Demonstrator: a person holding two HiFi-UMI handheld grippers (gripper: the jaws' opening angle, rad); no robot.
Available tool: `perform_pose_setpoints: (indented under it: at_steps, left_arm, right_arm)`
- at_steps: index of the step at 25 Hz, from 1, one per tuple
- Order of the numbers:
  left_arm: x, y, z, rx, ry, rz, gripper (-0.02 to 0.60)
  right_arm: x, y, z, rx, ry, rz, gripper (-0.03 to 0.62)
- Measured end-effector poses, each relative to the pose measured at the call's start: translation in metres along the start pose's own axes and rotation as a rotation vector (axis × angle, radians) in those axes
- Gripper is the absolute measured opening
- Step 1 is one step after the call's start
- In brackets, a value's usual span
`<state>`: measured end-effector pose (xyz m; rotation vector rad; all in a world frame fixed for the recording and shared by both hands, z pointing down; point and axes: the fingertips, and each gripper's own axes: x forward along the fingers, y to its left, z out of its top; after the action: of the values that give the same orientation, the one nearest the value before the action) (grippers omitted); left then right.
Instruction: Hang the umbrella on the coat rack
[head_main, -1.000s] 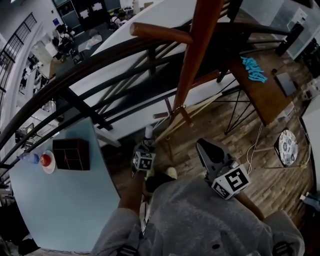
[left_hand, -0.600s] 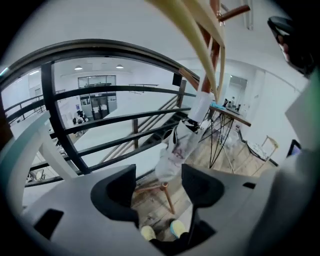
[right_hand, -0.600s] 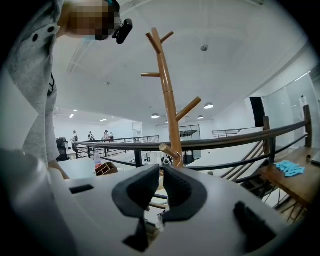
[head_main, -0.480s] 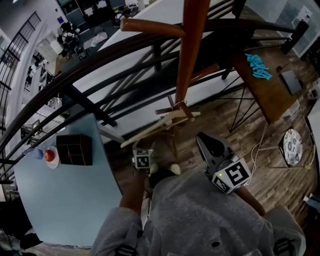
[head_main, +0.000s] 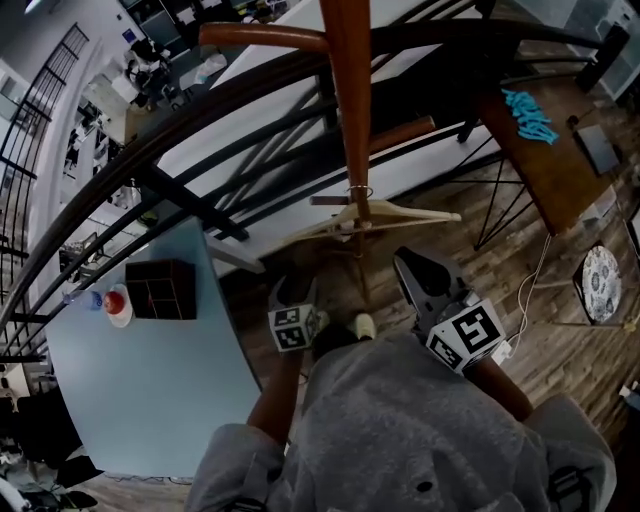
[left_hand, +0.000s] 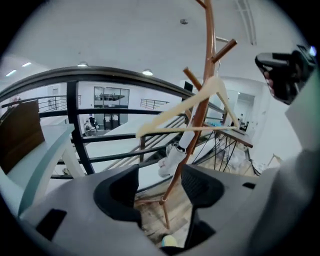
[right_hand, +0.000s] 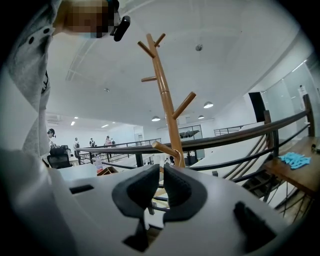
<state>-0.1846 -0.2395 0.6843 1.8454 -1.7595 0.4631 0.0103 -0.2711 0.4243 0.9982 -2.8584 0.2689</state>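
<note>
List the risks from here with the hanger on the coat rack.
1. The pale wooden clothes hanger hangs tilted from the brown wooden coat rack. It could swing and slip off.
2. The open left gripper is close below the hanger, so a careless pull-back might knock it loose.
3. No umbrella is visible, so the task itself may go undone.

The left hand-held gripper (left_hand: 160, 187), jaws apart, faces the coat rack (left_hand: 211, 45) bearing a hanger (left_hand: 155, 122).
</note>
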Motion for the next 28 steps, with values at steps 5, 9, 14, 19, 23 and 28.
perform_pose_setpoints:
  at_steps: [5, 9, 14, 19, 23, 28]
  left_arm:
    - [-0.041, -0.004, 0.036, -0.040, -0.098, 0.048, 0.134]
    - [-0.065, -0.021, 0.072, -0.001, -0.168, 0.056, 0.050]
    - [-0.087, -0.050, 0.109, 0.050, -0.229, 0.038, 0.021]
    - [-0.105, -0.074, 0.142, 0.108, -0.292, 0.004, 0.017]
    - [-0.109, -0.079, 0.148, 0.098, -0.303, 0.002, 0.017]
    - [-0.116, -0.085, 0.146, 0.090, -0.302, 0.005, 0.017]
  right_arm:
    - [-0.002, 0.000, -0.003, 0.020, -0.002, -0.009, 0.040]
    - [-0.005, -0.008, -0.009, 0.032, -0.005, -0.018, 0.040]
    - [-0.007, -0.020, -0.011, 0.034, 0.004, -0.034, 0.040]
    - [-0.016, -0.038, -0.019, 0.063, 0.020, -0.073, 0.040]
    - [-0.020, -0.048, -0.025, 0.061, 0.039, -0.090, 0.040]
    - [-0.026, -0.049, -0.027, 0.059, 0.060, -0.087, 0.040]
